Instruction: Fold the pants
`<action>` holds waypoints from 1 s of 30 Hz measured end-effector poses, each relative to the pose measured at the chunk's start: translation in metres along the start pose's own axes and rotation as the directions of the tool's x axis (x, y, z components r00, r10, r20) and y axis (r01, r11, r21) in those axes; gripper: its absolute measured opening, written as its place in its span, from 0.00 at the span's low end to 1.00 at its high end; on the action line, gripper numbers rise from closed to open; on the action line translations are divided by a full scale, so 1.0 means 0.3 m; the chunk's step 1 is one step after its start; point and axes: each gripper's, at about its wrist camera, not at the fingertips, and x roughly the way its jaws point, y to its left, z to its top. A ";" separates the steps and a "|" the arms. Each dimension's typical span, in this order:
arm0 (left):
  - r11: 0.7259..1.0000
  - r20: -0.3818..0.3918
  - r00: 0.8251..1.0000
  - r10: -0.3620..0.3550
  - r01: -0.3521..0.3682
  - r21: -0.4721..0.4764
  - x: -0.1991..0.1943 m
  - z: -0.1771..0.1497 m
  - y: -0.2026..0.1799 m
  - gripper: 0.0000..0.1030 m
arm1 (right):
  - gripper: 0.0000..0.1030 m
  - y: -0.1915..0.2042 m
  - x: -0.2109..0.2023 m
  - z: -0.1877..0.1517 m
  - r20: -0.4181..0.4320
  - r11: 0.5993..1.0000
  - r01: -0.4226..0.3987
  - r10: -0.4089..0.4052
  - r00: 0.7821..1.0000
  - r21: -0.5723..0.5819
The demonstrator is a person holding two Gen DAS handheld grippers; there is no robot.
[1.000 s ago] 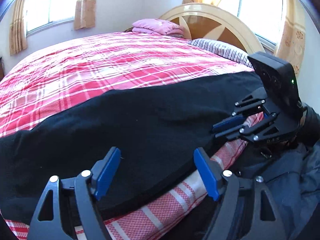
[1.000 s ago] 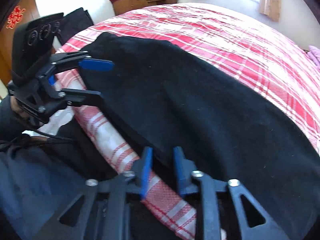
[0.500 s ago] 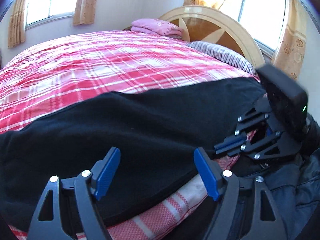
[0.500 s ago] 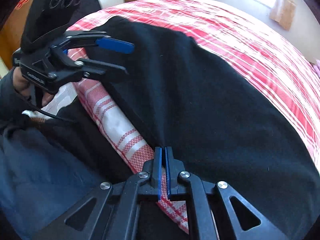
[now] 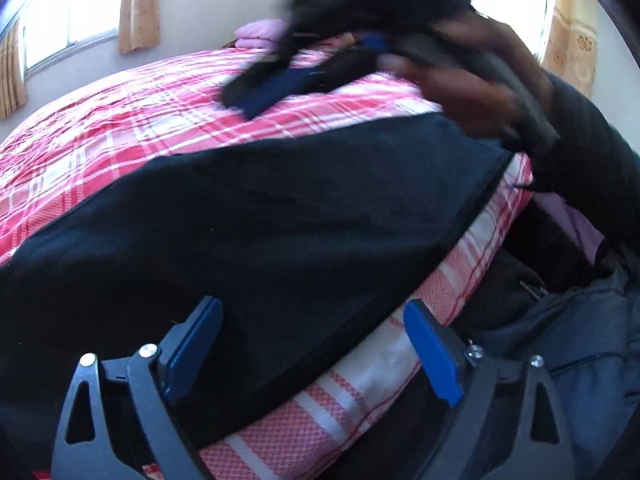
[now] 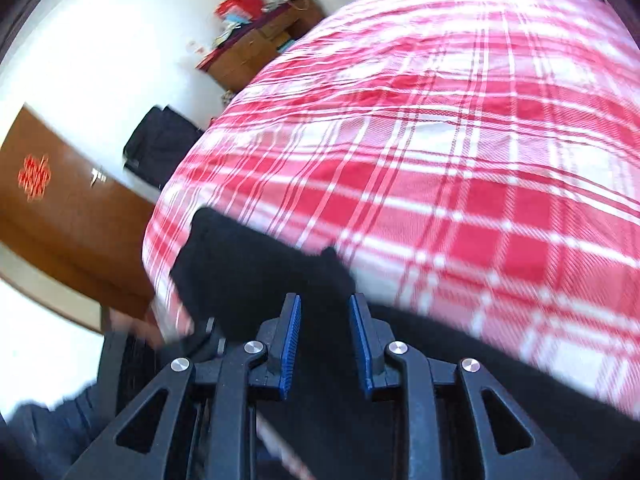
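Observation:
Black pants lie flat across the near side of the red plaid bed cover. My left gripper hovers over their near edge. Its jaws are wide and still opening, with the cloth below them and untouched. In the left wrist view my right gripper is a blur above the bed, held by a hand. In its own view the right gripper has its jaws a little apart and opening. The pants show beneath it, but nothing is pinched.
A pink folded cloth lies near the head of the bed, with curtained windows behind. A wooden door, a black bag and a cluttered dresser stand past the bed's foot. The person's dark jacket is close at the bed's near edge.
The right gripper shut at the pants' near edge, then swung up over the bed and its jaws parted. The left gripper's jaws widened and it dropped slightly toward the pants.

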 end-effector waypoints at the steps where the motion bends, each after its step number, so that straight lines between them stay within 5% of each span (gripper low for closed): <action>1: 1.000 0.002 1.000 -0.004 0.004 -0.006 0.002 0.005 0.006 0.91 | 0.26 -0.006 0.032 0.020 -0.015 1.000 -0.019 0.019 1.000 0.019; 10: 0.999 -0.014 0.999 -0.047 0.047 -0.009 -0.016 -0.005 0.015 0.91 | 0.26 -0.077 0.191 0.051 -0.075 0.983 -0.106 0.118 0.990 0.153; 12: 0.998 -0.011 0.998 -0.054 0.054 -0.019 -0.016 -0.004 0.020 0.93 | 0.18 -0.091 0.186 0.046 -0.065 0.975 -0.135 0.148 0.987 0.176; 14: 0.999 -0.014 0.999 -0.049 0.048 -0.020 -0.016 -0.001 0.018 0.93 | 0.07 -0.090 0.171 0.040 -0.046 0.979 -0.114 0.124 0.991 0.170; 21: 1.000 -0.024 0.999 -0.027 0.027 -0.007 -0.014 0.005 0.012 0.93 | 0.03 -0.040 0.106 0.058 0.035 0.991 -0.052 0.048 0.998 0.119; 30: 1.000 -0.024 0.999 -0.025 0.024 -0.005 0.001 0.008 0.000 0.94 | 0.03 -0.098 0.171 0.064 -0.012 0.994 0.024 -0.023 1.000 0.109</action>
